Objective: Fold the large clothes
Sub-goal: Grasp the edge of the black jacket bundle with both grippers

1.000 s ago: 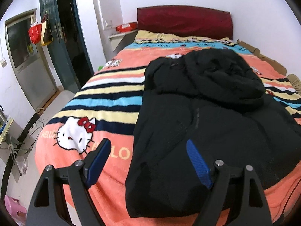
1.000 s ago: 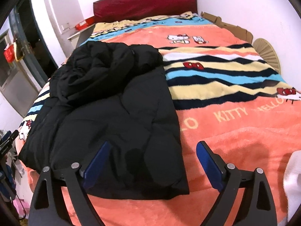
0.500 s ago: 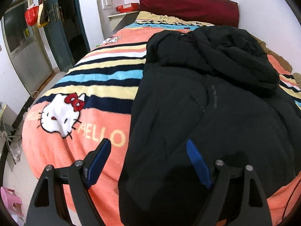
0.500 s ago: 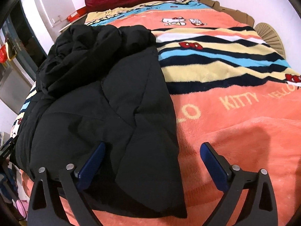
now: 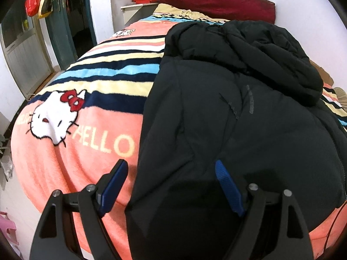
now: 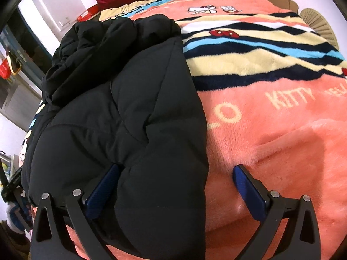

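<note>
A large black padded jacket [image 5: 227, 112] lies lengthwise on the bed, its hood bunched at the far end; it also shows in the right wrist view [image 6: 121, 117]. My left gripper [image 5: 171, 173] is open, its jaws straddling the jacket's near left hem corner. My right gripper [image 6: 175, 173] is open, straddling the near right hem corner, with the left finger [image 6: 102, 192] pressed against the fabric. Neither is closed on the cloth.
The bed carries an orange striped Hello Kitty blanket [image 5: 86, 112], also seen in the right wrist view [image 6: 271, 108]. A dark red headboard [image 5: 216, 2] stands at the far wall. A doorway [image 5: 76, 21] is at the left. A fan [image 6: 318, 21] and cardboard lie at the bed's right edge.
Both grippers moved forward and down to the jacket's near hem; the hem corners now lie between the open jaws. The jacket has not moved.
</note>
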